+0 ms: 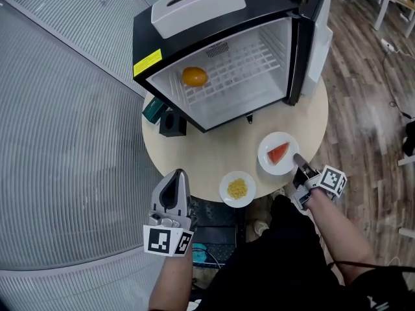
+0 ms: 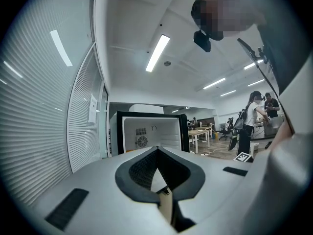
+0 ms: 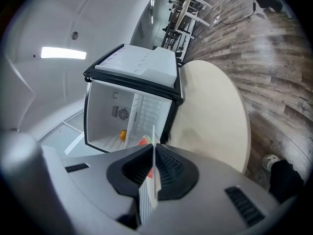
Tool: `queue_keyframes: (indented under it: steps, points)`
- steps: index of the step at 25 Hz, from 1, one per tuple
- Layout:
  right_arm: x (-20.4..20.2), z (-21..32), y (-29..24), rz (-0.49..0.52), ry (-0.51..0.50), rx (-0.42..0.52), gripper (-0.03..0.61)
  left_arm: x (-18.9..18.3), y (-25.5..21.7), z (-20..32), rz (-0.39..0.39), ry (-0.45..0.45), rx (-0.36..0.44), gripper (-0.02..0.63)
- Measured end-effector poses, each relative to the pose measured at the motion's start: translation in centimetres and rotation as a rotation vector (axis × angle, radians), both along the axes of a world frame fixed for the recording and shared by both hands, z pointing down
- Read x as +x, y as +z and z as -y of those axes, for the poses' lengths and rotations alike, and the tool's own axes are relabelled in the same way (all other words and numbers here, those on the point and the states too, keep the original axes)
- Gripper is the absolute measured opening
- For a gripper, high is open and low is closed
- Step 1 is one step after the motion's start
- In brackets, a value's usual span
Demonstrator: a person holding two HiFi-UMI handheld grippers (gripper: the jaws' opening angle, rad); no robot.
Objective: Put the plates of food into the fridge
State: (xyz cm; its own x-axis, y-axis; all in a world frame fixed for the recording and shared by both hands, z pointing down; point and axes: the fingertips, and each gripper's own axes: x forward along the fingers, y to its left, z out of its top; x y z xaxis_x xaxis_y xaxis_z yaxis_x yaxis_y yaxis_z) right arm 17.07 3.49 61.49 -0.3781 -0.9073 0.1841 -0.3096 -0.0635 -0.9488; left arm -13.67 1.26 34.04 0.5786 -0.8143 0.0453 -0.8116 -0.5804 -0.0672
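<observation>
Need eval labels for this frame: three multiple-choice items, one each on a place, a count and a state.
1. Where is the orange?
A on the table
B on a plate
C inside the fridge

2. How many plates of food are in view?
A one
B two
C three

3. The right gripper's jaws are:
A shut on the watermelon plate's rim
B wide open
C shut on nothing

Answers:
1 C: it lies on the wire shelf.
2 B: the watermelon plate and a plate of yellow food.
3 A: the right gripper view shows the white rim pinched between the jaws.
</observation>
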Motion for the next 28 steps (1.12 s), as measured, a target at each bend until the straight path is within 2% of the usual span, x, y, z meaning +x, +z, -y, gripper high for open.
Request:
queue_keyframes:
  steps: [3, 8, 17, 28]
  points:
    - [0.3, 1.5, -1.8, 0.008, -0.002, 0.036, 0.018, 0.2, -0.4, 0.6, -0.011, -0.006, 0.007, 0.006]
    - [0.7, 3.5, -3.9, -0.045, -0.022, 0.060, 0.020, 0.1, -1.8, 1.7, -0.037, -0.028, 0.038, 0.006]
    - [0.9, 8.2, -7.9, -0.040, -0.051, 0.130, 0.020, 0.1, -3.9, 5.3, -0.089, -0.062, 0.067, 0.006]
    - [0.6, 14.5, -12.2, 0.010, -0.052, 0.188, 0.020, 1.9, -7.3, 8.9, -0.065, -0.047, 0.115, 0.006]
